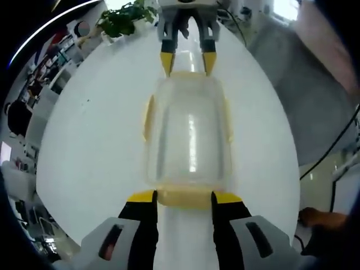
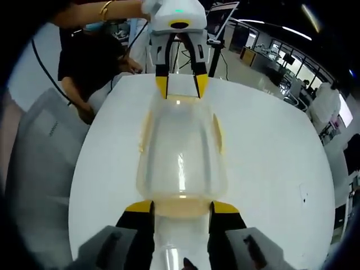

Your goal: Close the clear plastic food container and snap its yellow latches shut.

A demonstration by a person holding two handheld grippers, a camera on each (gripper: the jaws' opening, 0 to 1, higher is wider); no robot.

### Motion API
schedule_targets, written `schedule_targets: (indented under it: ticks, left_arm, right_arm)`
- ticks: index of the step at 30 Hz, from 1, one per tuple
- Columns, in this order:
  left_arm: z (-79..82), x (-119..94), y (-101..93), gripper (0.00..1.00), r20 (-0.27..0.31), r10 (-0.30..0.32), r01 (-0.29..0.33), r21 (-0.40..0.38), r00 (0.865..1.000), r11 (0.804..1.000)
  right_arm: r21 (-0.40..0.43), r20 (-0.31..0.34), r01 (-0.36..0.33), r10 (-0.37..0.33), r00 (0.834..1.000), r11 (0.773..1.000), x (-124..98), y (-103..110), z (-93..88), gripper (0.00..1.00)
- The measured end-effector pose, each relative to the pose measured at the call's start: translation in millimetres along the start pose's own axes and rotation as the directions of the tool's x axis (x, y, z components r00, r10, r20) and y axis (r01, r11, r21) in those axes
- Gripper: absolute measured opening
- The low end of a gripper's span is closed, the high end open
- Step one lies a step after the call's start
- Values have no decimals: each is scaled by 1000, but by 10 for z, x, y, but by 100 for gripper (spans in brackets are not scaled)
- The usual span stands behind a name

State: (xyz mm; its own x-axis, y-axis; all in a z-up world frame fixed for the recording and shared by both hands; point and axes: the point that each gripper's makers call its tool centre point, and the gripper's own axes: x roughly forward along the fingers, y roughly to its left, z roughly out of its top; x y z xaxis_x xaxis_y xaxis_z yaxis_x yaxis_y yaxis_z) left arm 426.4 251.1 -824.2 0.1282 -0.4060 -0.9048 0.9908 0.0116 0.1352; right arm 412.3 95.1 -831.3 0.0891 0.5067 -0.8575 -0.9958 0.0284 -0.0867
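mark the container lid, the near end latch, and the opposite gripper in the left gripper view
container lid [image 1: 190,135], left gripper view, centre of the clear top.
near end latch [image 1: 183,198], left gripper view, middle of the yellow flap.
right gripper [image 1: 188,63], left gripper view, between its yellow tips.

Left tongs [image 1: 184,198] blk w/ yellow tips, grey housings, right tongs [image 2: 181,207] same
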Motion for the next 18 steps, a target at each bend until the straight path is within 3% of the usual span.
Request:
schedule_targets:
  ticks: [18]
  left_arm:
    - [62,-20,-14,35,6,2,-2,-3,1000,1000]
  right_arm:
    - [-6,37,7,-7,999,1000,-81,0,1,34]
